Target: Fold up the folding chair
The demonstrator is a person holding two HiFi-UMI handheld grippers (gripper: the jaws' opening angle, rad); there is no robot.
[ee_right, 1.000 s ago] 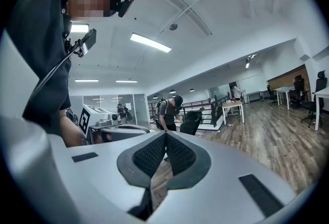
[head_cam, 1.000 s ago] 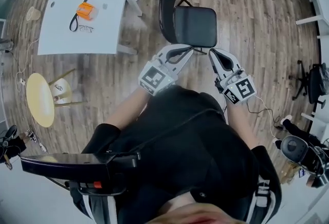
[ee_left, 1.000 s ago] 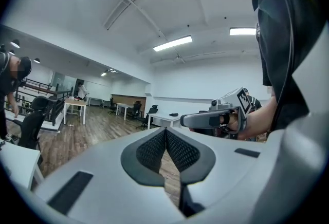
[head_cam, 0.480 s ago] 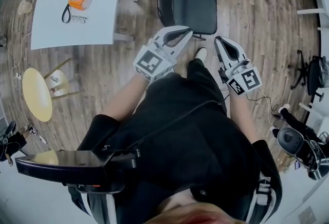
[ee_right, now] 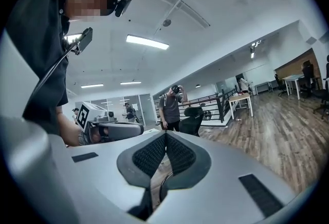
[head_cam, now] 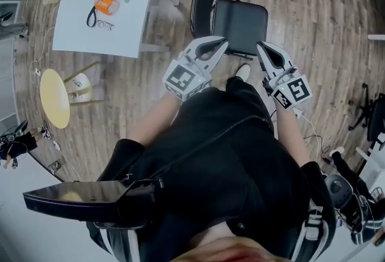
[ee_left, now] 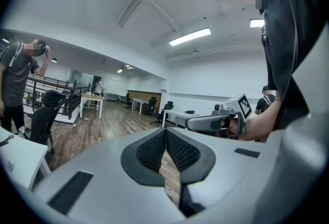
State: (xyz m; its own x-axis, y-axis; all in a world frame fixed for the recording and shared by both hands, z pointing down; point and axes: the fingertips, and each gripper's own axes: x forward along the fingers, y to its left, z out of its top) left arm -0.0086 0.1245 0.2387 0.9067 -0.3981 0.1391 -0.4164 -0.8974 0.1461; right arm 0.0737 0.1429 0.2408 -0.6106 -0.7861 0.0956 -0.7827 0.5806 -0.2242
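Note:
The black folding chair (head_cam: 240, 25) stands unfolded on the wood floor just ahead of me, its seat flat and its backrest (head_cam: 200, 3) to the left in the head view. My left gripper (head_cam: 220, 42) hovers at the seat's near left corner, shut and empty. Over the near right corner is my right gripper (head_cam: 263, 48), likewise shut with nothing in it. In the left gripper view the ribbed pads (ee_left: 154, 147) meet and the right gripper (ee_left: 216, 122) shows beyond them. The right gripper view shows its pads (ee_right: 177, 152) closed and the left gripper (ee_right: 114, 130) alongside.
A white table (head_cam: 123, 29) stands left of the chair, with an orange object (head_cam: 103, 3), a strap and glasses on it. A round yellow stool (head_cam: 54, 98) is farther left. My shoe (head_cam: 243, 71) is near the chair. A standing person (ee_right: 172, 106) is beyond.
I have stepped toward the chair and a shoe has come into view. Both grippers have moved forward and now reach the seat's near edge. Both stay shut.

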